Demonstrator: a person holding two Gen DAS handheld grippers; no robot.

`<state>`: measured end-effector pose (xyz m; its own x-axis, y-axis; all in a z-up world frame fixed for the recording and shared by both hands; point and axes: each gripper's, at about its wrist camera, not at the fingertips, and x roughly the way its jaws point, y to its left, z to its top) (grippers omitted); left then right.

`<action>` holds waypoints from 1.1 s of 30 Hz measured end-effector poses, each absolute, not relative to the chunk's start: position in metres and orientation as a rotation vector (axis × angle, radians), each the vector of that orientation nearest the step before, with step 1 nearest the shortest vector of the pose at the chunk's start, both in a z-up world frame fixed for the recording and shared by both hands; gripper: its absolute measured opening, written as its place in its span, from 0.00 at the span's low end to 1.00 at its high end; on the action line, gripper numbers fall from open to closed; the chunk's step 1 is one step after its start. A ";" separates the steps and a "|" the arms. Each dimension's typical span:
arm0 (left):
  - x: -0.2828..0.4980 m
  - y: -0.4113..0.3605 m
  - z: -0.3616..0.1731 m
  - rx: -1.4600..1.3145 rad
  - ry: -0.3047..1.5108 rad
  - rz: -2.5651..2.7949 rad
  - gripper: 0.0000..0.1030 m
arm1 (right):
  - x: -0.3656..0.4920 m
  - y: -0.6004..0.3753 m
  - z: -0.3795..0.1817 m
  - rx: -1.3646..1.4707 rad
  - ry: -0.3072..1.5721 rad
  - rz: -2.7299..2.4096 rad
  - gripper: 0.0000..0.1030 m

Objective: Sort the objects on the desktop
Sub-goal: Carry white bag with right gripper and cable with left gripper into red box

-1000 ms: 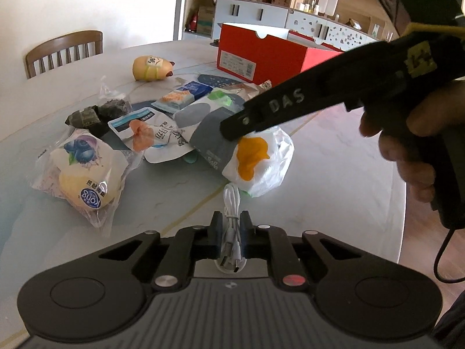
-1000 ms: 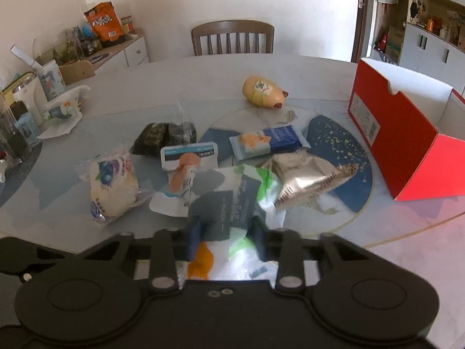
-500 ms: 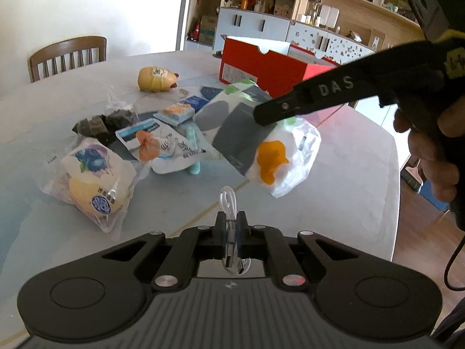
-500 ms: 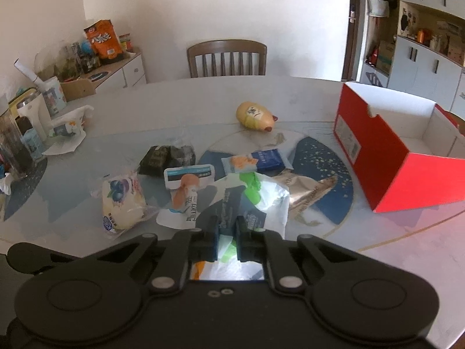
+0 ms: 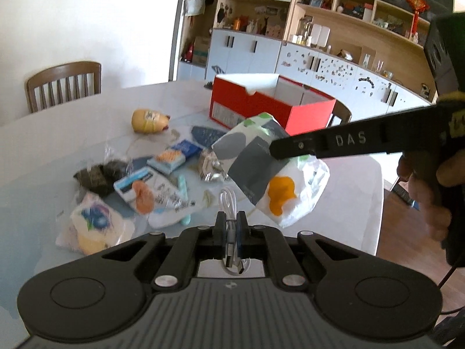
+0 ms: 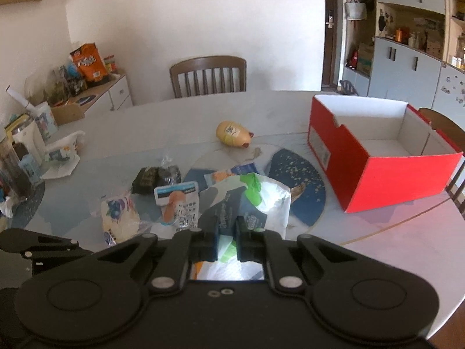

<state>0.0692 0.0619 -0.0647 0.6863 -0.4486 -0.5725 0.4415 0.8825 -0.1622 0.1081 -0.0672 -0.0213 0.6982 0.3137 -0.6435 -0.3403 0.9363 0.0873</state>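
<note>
My left gripper [image 5: 231, 223] is shut on a coiled white USB cable [image 5: 228, 202], held above the table. My right gripper [image 6: 226, 228] is shut on a white tissue pack [image 6: 255, 200] printed with grey, green and orange patches. That tissue pack [image 5: 273, 171] hangs in the air in the left wrist view, pinched by the right gripper [image 5: 274, 148] that reaches in from the right. An open red shoebox [image 6: 375, 157] with a white inside stands at the right of the table; the same shoebox [image 5: 270, 107] is at the back in the left wrist view.
Several snack packets lie in a heap mid-table: a blueberry bread bag [image 5: 93, 224], a dark packet [image 5: 98, 174], a white-and-orange pouch [image 5: 151, 192], a blue biscuit pack [image 5: 177, 157], a foil bag [image 5: 210, 167]. A yellow toy [image 6: 232, 133] lies farther back. Chairs stand behind the table.
Both grippers have risen. The right jaws closed on the tissue pack and lifted it off the heap. The cable has come up off the table with the left gripper.
</note>
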 end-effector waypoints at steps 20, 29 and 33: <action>0.116 0.002 -0.010 -0.022 0.573 -0.441 0.05 | 0.139 -0.141 0.016 0.087 0.665 0.381 0.10; 0.158 -0.051 0.005 -0.061 0.571 -0.393 0.05 | 0.194 -0.192 0.026 0.098 0.691 0.451 0.09; 0.174 -0.073 0.011 -0.061 0.561 -0.375 0.05 | 0.216 -0.215 0.031 0.118 0.699 0.468 0.09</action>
